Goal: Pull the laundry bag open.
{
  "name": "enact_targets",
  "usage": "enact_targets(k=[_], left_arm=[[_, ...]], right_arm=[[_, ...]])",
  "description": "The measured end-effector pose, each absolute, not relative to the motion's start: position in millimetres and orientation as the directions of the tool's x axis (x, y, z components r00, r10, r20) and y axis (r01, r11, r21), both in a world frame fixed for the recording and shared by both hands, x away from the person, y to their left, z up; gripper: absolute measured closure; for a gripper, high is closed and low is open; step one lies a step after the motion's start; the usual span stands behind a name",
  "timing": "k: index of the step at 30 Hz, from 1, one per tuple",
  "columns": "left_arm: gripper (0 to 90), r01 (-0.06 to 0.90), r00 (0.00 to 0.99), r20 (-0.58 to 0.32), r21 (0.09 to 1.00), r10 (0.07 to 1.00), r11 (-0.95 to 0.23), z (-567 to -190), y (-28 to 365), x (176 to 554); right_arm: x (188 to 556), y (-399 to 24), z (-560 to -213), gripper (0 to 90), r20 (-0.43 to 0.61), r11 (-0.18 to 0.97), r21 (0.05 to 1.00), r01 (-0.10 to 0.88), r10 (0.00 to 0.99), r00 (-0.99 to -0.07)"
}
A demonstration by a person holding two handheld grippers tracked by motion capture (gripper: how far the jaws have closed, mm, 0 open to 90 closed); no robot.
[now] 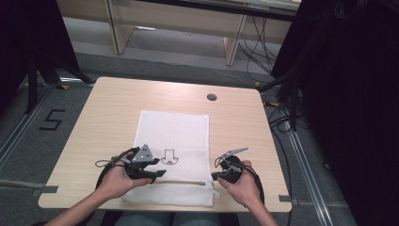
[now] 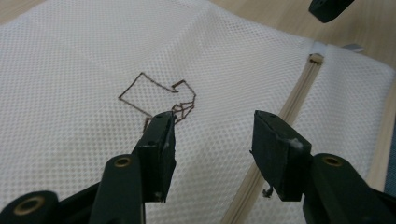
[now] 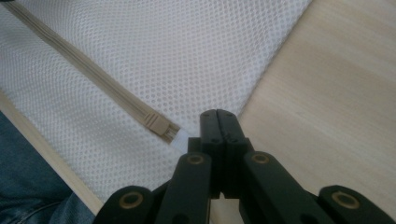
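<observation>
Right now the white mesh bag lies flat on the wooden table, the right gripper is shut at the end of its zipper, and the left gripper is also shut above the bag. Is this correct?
Not entirely. The left gripper is open: the left gripper view shows its jaws apart above the mesh bag, with nothing between them. The rest holds: the bag lies flat on the table, and the right gripper is shut at the zipper end.

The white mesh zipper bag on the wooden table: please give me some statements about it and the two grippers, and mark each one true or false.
1. The white mesh zipper bag lies flat on the light wooden table. True.
2. The left gripper is shut on the fabric. False: its jaws stand open above the mesh.
3. The right gripper has its jaws closed at the beige zipper's end. True.
4. The bag bears a solid red circle. False: it bears a thin dark outline drawing.
</observation>
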State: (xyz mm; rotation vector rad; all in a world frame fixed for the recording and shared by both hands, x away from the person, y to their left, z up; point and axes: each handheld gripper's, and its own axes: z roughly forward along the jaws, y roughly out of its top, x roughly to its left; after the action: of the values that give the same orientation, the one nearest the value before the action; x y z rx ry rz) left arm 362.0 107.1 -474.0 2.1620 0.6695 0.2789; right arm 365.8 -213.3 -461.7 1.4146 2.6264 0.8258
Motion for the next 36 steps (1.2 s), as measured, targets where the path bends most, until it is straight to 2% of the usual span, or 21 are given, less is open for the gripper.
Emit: enact_targets(k=[8, 15, 18, 24, 27, 28, 30, 35, 36], left_arm=[[51.2, 0.323, 0.871, -0.015, 0.771, 0.492, -0.549, -473, 85, 358], [57.9, 0.322, 0.891, -0.049, 0.769, 0.452, -0.552, -475, 62, 359], [59.7, 0.310, 0.901, -0.047, 0.765, 0.430, -0.565, -474, 53, 359], [62.9, 0.282, 0.921, -0.050, 0.769, 0.386, -0.574, -476, 34, 362], [64.5, 0.267, 0.932, -0.049, 0.765, 0.360, -0.587, -480, 24, 359], [64.9, 0.267, 0.933, -0.053, 0.765, 0.356, -0.586, -481, 21, 359], [66.0, 0.254, 0.940, -0.045, 0.757, 0.339, -0.603, -483, 14, 359], [68.8, 0.241, 0.947, -0.038, 0.741, 0.319, -0.626, -487, 2, 361], [69.0, 0.236, 0.949, -0.036, 0.737, 0.313, -0.633, -487, 1, 361]], right_arm=[[362, -204, -464, 90.0, 0.256, 0.444, 0.439, 0.781, 0.772, -0.582], [365, -200, -471, 90.0, 0.238, 0.486, 0.428, 0.762, 0.753, -0.614], [366, -200, -473, 90.0, 0.240, 0.473, 0.396, 0.787, 0.775, -0.585], [366, -200, -480, 90.0, 0.237, 0.481, 0.381, 0.790, 0.775, -0.586], [367, -196, -482, 90.0, 0.212, 0.516, 0.388, 0.764, 0.757, -0.619], [366, -193, -482, 90.0, 0.215, 0.499, 0.363, 0.787, 0.777, -0.592], [367, -192, -483, 90.0, 0.199, 0.519, 0.371, 0.770, 0.766, -0.612], [365, -193, -483, 90.0, 0.199, 0.502, 0.368, 0.783, 0.780, -0.593], [367, -194, -485, 90.0, 0.192, 0.524, 0.389, 0.758, 0.758, -0.623]])
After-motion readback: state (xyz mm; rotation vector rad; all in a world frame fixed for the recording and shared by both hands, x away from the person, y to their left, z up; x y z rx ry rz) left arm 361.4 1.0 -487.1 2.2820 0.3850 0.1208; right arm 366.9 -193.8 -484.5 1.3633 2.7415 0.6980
